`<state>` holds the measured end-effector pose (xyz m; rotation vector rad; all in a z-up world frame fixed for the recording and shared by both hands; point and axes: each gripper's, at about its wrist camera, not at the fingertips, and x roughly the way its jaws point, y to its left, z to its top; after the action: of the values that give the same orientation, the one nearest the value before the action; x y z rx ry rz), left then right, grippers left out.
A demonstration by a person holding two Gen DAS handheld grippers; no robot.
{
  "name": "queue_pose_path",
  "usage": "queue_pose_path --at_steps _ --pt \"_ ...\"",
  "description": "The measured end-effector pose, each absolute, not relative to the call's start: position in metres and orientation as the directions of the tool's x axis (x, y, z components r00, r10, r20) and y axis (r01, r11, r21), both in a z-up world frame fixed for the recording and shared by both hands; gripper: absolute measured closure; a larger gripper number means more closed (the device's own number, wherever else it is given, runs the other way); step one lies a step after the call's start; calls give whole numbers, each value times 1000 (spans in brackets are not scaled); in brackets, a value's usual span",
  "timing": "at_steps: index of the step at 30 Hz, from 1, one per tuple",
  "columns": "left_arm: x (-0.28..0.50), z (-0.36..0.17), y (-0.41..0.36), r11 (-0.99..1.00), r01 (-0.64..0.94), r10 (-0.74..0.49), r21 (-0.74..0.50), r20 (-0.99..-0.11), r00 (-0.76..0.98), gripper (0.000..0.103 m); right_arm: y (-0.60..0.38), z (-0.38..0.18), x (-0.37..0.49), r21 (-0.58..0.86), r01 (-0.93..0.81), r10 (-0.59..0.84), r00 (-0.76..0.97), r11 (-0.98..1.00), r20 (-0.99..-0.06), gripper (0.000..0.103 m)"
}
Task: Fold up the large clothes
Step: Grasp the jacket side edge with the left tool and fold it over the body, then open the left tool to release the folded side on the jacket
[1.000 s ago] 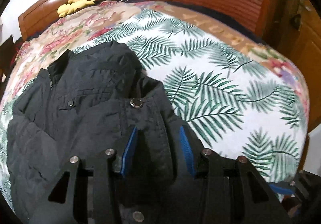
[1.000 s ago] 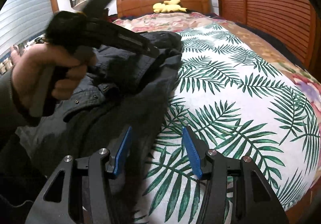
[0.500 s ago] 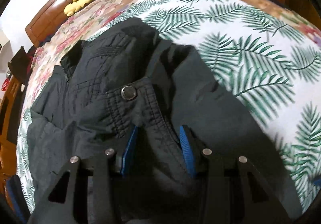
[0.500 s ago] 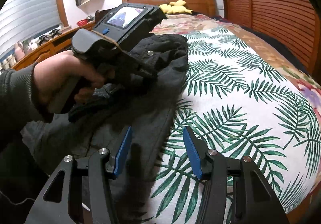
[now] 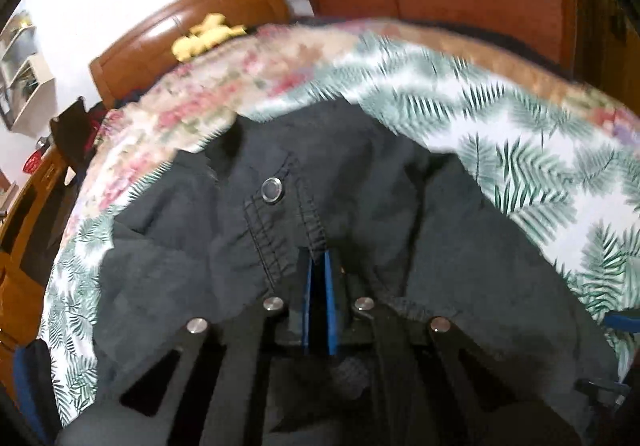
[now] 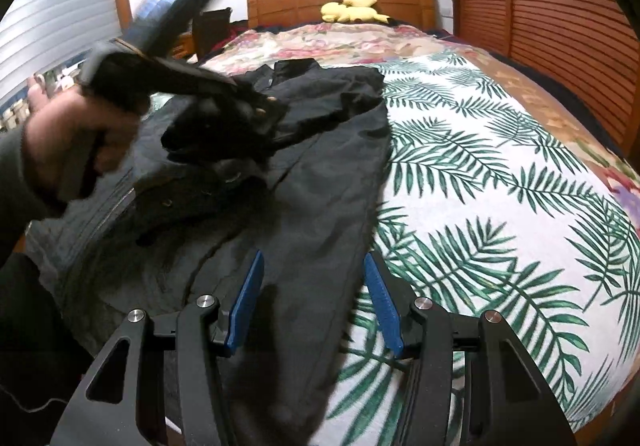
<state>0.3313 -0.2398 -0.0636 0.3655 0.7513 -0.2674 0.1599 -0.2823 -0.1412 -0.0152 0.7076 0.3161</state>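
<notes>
Left gripper pinches black jacket; right gripper hovers agape.

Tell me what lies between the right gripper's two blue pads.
In the right wrist view, the right gripper stands open, and between its pads lies the lower edge of the black jacket, with the palm-print bedspread at the right.

No text, label, brand, number or sign can be read anywhere in either view; the frames are partly motion-blurred.
</notes>
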Motion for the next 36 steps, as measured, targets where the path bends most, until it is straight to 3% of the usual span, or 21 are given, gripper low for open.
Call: queue_pose_path --at_steps 11,28,33,36 --pt "291 -11 -146 939 290 -120 184 -614 780 99 -250 -133 173 58 -299 270 742 953 -614 50" --pt "230 -57 -67 958 258 -124 123 -635 762 98 -208 -132 195 -2 -328 263 761 945 -593 50" --pt "221 -67 -52 963 265 -172 47 -651 739 98 -200 -136 201 -12 -329 256 757 944 -601 50" --pt "215 -74 -46 964 262 -171 41 -659 733 93 -195 -138 203 -25 -328 247 758 944 -603 50"
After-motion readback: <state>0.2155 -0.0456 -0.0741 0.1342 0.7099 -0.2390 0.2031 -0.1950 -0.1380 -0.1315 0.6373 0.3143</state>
